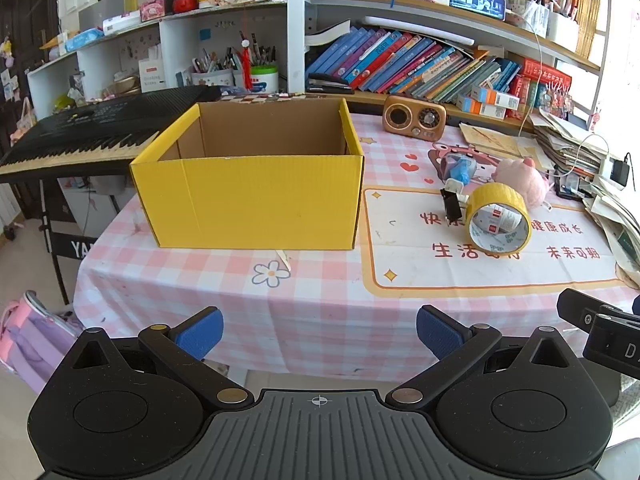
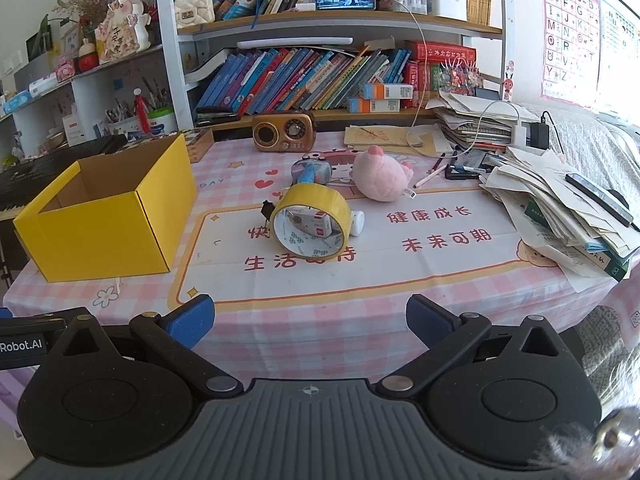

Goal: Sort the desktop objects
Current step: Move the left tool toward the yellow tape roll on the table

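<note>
An open, empty yellow cardboard box stands on the left of the pink checked table. A yellow tape roll stands on edge on the mat, with a small white box inside it. Beside it are a black binder clip, a white glue stick, a pink plush pig and a blue-grey toy. My left gripper is open and empty at the table's near edge, in front of the box. My right gripper is open and empty, short of the tape.
A brown retro radio sits at the back. Stacked papers with a phone on top fill the right side. A black keyboard lies left of the box. Bookshelves stand behind the table.
</note>
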A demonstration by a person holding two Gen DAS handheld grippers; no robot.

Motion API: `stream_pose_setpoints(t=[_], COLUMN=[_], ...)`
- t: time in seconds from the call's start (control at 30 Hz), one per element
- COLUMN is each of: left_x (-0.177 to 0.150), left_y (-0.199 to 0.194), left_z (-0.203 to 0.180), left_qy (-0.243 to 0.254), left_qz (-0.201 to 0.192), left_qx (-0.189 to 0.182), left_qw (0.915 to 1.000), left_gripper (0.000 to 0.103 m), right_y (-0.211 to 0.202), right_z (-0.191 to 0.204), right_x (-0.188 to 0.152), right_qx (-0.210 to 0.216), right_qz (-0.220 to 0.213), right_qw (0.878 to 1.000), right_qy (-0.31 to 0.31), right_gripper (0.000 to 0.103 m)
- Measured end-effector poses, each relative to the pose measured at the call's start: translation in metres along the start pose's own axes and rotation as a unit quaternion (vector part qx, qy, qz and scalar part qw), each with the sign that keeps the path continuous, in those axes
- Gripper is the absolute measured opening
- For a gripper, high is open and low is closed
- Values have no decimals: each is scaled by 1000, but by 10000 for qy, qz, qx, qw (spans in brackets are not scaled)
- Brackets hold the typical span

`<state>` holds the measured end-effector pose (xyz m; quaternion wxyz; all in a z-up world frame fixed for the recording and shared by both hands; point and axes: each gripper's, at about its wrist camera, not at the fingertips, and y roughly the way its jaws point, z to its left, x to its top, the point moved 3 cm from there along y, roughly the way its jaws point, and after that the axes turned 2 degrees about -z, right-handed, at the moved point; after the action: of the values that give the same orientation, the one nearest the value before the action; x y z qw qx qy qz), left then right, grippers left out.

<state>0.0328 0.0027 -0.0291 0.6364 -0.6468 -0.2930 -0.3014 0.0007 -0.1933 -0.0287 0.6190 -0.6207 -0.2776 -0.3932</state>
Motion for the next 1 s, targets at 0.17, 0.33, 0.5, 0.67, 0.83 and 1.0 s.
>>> stream_pose_setpoints(t=[0.17, 0.33, 0.5, 0.67, 0.83, 1.0], left_x=[-1, -2, -2, -1, 2, 6], left_y=[1, 1, 2, 3, 5, 11], left_z=[0, 0, -3, -8, -13, -25], left_qy=[3, 3, 32, 56, 66, 96], left_qz=[7, 31, 62, 73, 81, 136], left_qx=[-46, -71, -144, -225, -246, -256], left_qw=[10000, 10000, 9999, 9997, 9996, 9995], left_gripper=[103, 103, 103, 103, 103, 103], right_y=[0, 0, 1, 0, 3, 10], right_z=[0, -1, -4, -11, -19, -28], right_x=[-1, -3, -4, -2, 1, 5], right_qx=[-3, -41, -85, -136, -148, -166], right_qz=[1, 16, 41, 47, 51, 107], right_qw=[10000, 10000, 9999, 9998, 9998, 9997], right_qy=[0, 20, 66, 111, 128, 141], right_gripper=[103, 103, 103, 103, 103, 103])
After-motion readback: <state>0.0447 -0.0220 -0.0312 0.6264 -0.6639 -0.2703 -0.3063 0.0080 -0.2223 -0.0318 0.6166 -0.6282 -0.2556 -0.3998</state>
